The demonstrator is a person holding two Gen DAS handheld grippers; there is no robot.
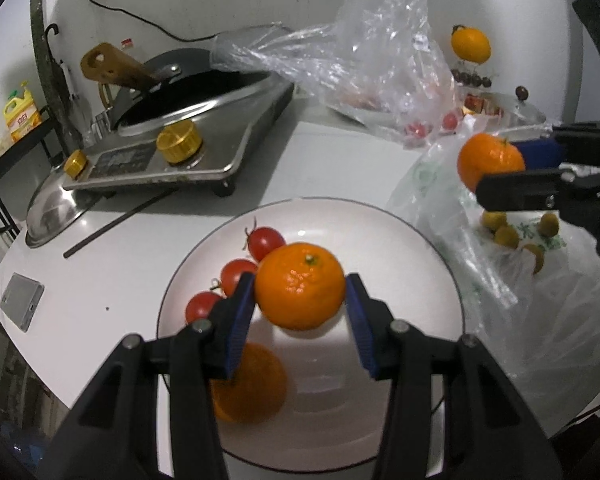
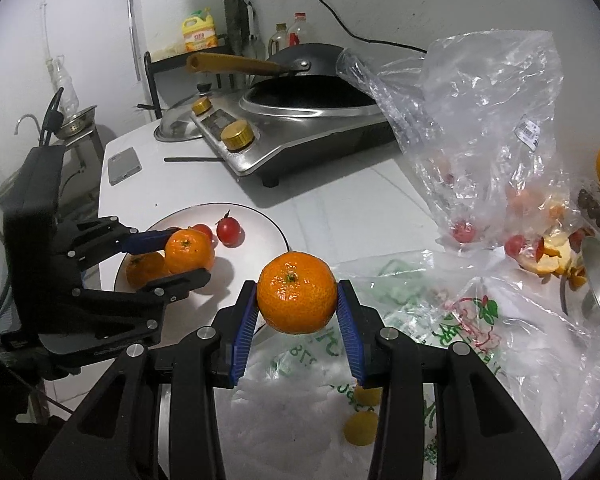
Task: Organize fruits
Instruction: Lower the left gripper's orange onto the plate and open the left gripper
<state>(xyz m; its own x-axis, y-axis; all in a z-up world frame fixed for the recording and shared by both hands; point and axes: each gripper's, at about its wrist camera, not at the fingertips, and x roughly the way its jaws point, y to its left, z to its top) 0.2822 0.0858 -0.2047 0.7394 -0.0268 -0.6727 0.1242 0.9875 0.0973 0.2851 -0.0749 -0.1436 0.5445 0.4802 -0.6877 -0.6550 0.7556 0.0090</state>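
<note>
Left gripper (image 1: pixel 300 300) clamped on a mandarin (image 1: pixel 299 285), blue pads pressing both flanks, stem end up. It hangs over the white plate (image 1: pixel 400 240), clear of the plate's surface — its shadow falls beneath it.

On the plate: three cherry tomatoes (image 1: pixel 265 241) along the left side, touching or nearly touching one another, and a second mandarin (image 1: pixel 256 384) lying under the left finger, partly hidden.

Right gripper (image 2: pixel 298 300) closed on another mandarin (image 2: pixel 296 292), also stem up, held above the printed plastic bag (image 2: pixel 440 320) just right of the plate. From the left wrist view the same gripper shows at the right edge, fruit between its jaws.

In that bag: a few small yellow-green fruits (image 1: pixel 506 236) (kind not clear).

Behind, a crumpled clear bag (image 2: pixel 480 120) with red tomatoes and orange peel inside. Induction cooker (image 2: pixel 300 136) with gold knobs carries a dark wok (image 2: pixel 312 92) with a wooden handle. A phone (image 2: pixel 125 165) lies flat near the counter's left edge — well apart from the plate.
</note>
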